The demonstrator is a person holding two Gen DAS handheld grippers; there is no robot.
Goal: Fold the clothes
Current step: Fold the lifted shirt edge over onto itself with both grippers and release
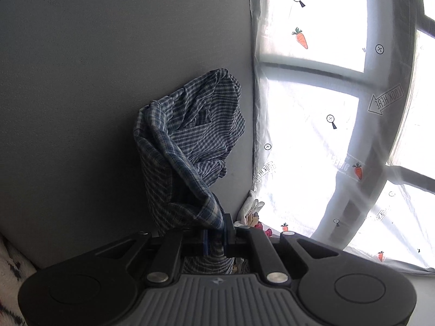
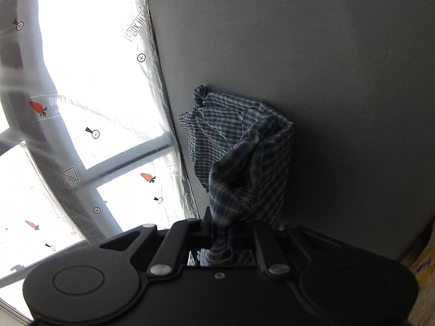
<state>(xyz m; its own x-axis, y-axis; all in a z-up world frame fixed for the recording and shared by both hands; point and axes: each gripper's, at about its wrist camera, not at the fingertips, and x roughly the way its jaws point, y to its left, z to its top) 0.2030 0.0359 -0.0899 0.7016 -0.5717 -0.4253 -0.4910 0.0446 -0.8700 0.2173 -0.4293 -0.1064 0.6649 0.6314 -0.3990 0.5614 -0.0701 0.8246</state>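
Observation:
A blue and white checked shirt hangs bunched and lifted over a grey surface. In the left wrist view my left gripper is shut on a fold of its hem, the cloth pinched between the two black fingers. In the right wrist view the same checked shirt trails away from my right gripper, which is shut on another edge of it. Both views are rolled sideways. The rest of the shirt sags in loose folds between the two grips.
A sheer white curtain printed with carrots and "look here" arrows covers a bright window beside the grey surface. A small pile of light and pink cloth lies at the curtain's foot. A white patterned blanket shows at the lower left.

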